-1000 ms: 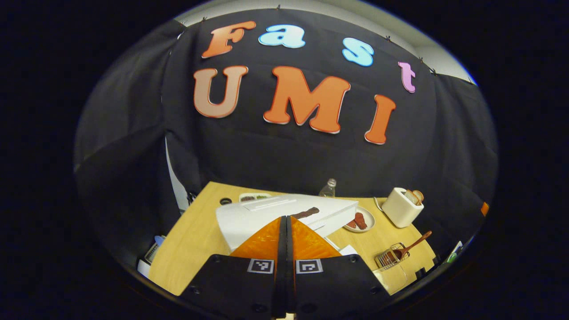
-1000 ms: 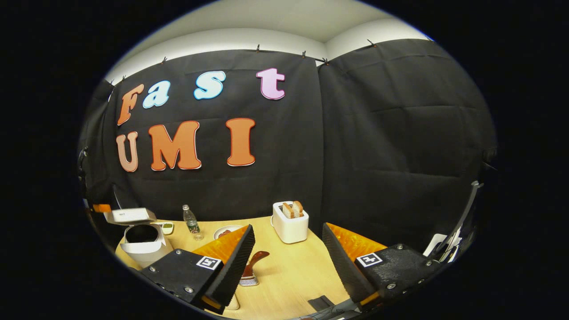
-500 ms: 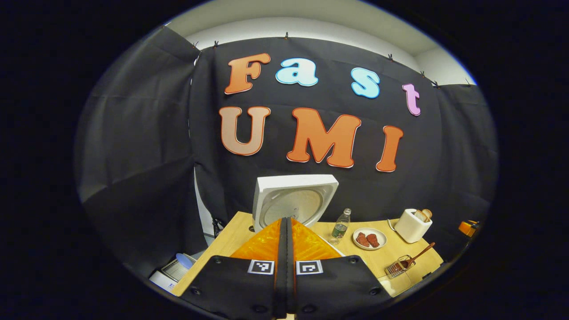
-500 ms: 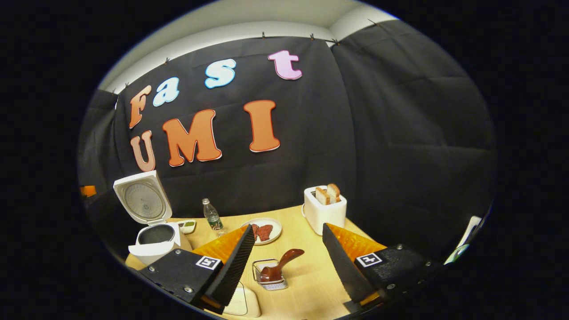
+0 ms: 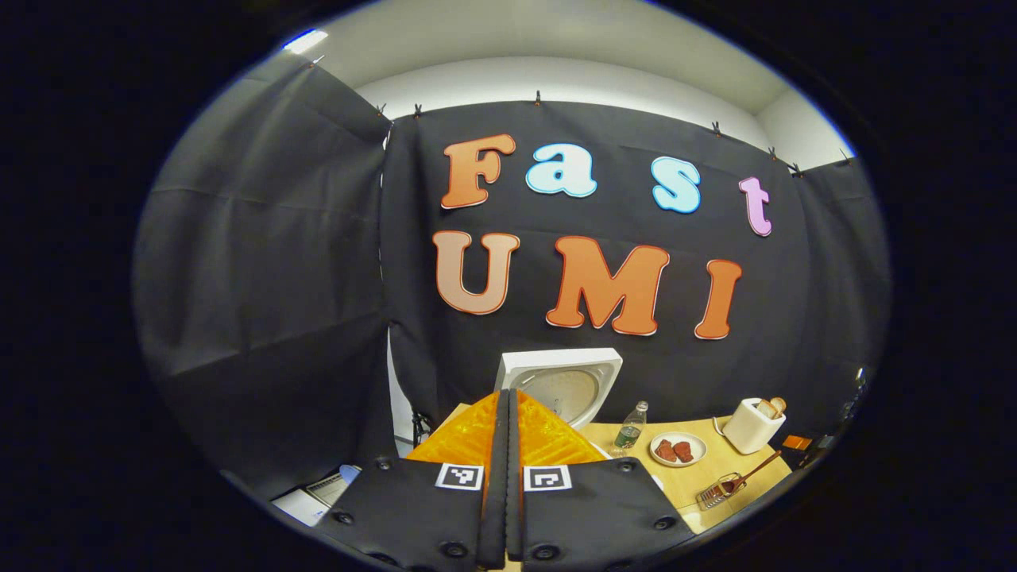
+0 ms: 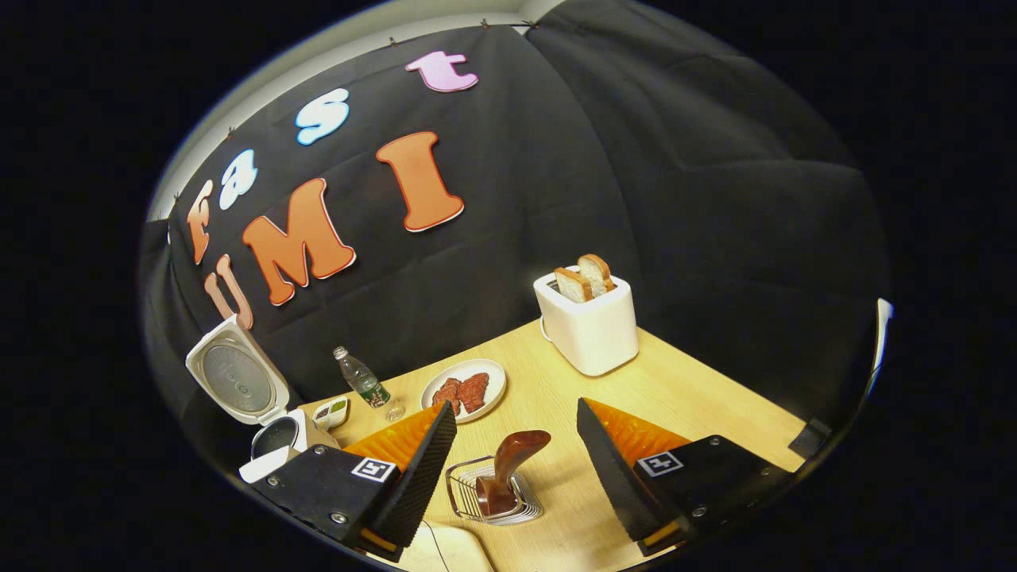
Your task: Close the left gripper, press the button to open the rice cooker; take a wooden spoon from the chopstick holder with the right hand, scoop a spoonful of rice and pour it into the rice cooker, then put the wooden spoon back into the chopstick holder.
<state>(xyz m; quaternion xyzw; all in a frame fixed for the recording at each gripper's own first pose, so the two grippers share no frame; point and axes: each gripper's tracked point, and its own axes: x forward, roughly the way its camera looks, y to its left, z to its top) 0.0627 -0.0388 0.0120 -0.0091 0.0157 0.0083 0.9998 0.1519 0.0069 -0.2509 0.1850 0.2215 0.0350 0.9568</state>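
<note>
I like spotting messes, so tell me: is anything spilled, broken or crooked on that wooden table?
Nothing stands out. The white rice cooker has its lid up, as the task wants. The brown wooden spoon leans in the wire chopstick holder, the clear plastic bottle stands upright, and the white toaster holds two bread slices.

even overhead light, soft shadows, sharp centre, fisheye-bent edges.

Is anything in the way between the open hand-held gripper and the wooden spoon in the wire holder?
Nothing visible. The right hand-held gripper is open, and the wooden spoon stands in the chopstick holder right between its fingers, with only bare table around it.
</note>
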